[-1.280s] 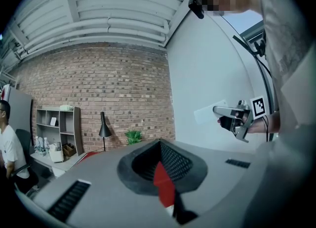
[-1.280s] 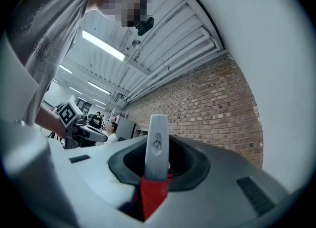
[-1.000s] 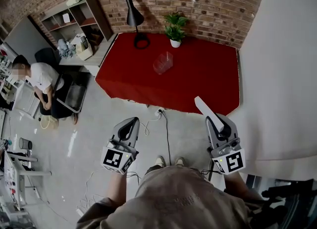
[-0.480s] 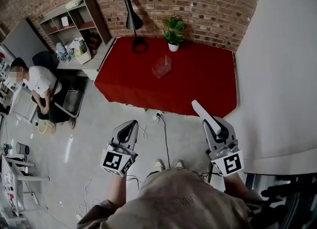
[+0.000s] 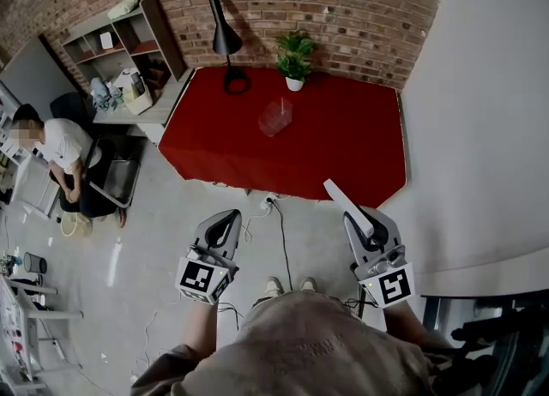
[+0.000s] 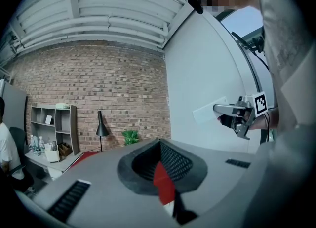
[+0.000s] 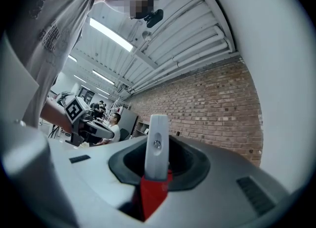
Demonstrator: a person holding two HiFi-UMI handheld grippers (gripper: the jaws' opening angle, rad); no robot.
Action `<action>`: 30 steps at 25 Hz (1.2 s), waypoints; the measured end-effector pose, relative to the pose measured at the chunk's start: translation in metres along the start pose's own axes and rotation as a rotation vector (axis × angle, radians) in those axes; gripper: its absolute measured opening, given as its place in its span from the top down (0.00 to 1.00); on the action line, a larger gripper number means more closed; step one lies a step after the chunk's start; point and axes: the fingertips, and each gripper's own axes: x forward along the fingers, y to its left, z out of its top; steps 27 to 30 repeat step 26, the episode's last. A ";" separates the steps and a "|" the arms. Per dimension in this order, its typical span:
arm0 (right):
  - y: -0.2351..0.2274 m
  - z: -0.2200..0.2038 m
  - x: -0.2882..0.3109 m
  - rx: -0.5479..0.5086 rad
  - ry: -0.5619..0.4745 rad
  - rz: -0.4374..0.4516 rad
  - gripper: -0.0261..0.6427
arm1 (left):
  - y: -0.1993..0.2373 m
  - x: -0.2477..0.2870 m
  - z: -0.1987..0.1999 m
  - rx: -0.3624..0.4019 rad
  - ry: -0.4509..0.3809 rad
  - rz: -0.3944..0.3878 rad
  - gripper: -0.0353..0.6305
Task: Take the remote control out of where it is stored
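Note:
In the head view I stand on the floor some way back from the red table point(image 5: 343, 141). My right gripper point(image 5: 358, 219) is shut on a slim white remote control point(image 5: 341, 202), which sticks out forward and upward past the jaws. The right gripper view has the remote point(image 7: 157, 145) standing upright between the red pads point(image 7: 154, 192). My left gripper point(image 5: 226, 223) is held level at the left, jaws together with nothing in them. In the left gripper view, the right gripper point(image 6: 236, 114) with the remote point(image 6: 209, 113) shows against the white wall.
On the table stand a clear plastic container point(image 5: 276, 117), a black lamp point(image 5: 225, 43) and a potted plant point(image 5: 294, 56). A shelf unit point(image 5: 129, 34) and a seated person point(image 5: 62, 150) are at the left. A white wall point(image 5: 480, 129) runs along the right. Cables point(image 5: 280, 214) lie on the floor.
My right gripper, still holding the remote, has drifted a little to the left in the head view. The left gripper has stayed about where it was.

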 end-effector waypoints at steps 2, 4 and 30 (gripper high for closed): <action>0.004 0.001 0.001 -0.003 0.000 0.005 0.84 | -0.001 -0.002 -0.001 -0.006 0.005 -0.004 0.94; 0.006 0.000 0.003 0.000 0.000 0.009 0.84 | -0.002 -0.002 -0.001 -0.007 0.007 -0.007 0.94; 0.035 -0.015 0.032 0.028 0.014 0.068 0.84 | 0.011 -0.015 -0.026 -0.031 0.072 0.000 0.94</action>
